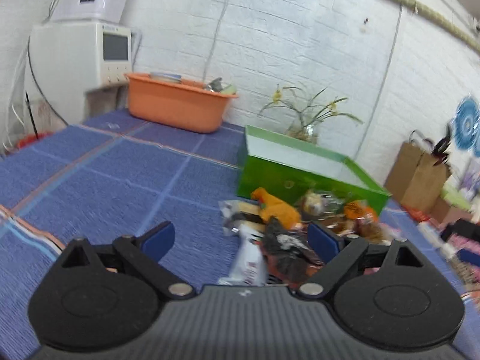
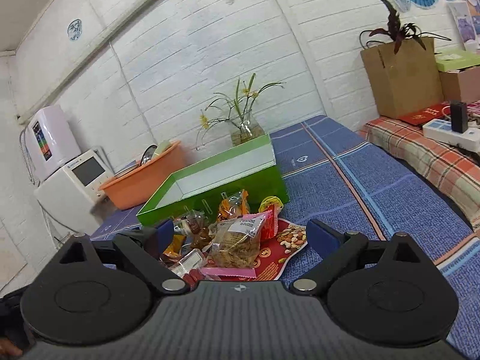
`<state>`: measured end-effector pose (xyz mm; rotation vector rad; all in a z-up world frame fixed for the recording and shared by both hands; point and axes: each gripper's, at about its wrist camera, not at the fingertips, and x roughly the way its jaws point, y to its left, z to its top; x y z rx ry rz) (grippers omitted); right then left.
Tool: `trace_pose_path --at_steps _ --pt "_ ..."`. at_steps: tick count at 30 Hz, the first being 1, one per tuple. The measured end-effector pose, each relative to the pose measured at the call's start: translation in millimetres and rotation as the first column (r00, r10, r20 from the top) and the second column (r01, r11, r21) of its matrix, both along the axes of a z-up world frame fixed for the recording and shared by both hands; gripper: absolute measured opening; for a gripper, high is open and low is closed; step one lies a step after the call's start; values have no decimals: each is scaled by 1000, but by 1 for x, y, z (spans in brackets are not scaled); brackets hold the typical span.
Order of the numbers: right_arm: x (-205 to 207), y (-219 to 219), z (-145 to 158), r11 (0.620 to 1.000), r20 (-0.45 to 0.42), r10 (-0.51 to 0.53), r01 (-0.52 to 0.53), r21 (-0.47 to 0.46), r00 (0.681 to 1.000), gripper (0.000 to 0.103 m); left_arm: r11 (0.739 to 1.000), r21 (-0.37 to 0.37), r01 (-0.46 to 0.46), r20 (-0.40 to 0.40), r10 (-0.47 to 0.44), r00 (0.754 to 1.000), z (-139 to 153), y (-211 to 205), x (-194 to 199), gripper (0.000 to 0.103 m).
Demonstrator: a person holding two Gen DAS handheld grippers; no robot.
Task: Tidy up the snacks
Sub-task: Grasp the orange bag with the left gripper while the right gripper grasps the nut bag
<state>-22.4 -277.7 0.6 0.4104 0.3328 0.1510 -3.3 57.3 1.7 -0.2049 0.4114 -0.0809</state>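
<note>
A: Where are the snacks?

B: They lie in one pile (image 2: 231, 240) on the blue cloth (image 2: 390, 198), just in front of the green box (image 2: 216, 192). The box is open at the top, and I see only its white inner walls, nothing in it.

A: What is in the pile?

B: In the right view, a clear bag with a pink edge (image 2: 237, 240) lies on top, and a red nut packet (image 2: 288, 246) is under it. In the left view there are an orange bag (image 1: 277, 208), a dark packet (image 1: 288, 252) and a white packet (image 1: 249, 262). This view is blurred.

A: And the grippers?

B: The left gripper (image 1: 241, 238) has its fingers wide apart and holds nothing; the pile is between and behind them. The right gripper (image 2: 240, 234) is also spread open and empty, near the pile.

A: Anything else on the table?

B: An orange tub (image 1: 177, 106) stands at the far side, and a plant in a glass vase (image 2: 244, 129) is behind the box.
</note>
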Motion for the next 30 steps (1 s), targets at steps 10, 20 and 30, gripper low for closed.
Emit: trace_pose_path --at_steps 10,20,30 --pt "36 8 7 993 -74 -6 -3 -120 997 103 960 260 103 5 -108 994 21 -35 70 91" --pt "61 22 -5 999 -150 -10 4 -39 989 103 935 249 251 -200 -203 958 -9 -69 140 91" --pt "95 50 -14 981 -253 57 -101 -168 966 103 902 159 402 -296 -345 891 -19 -65 159 70"
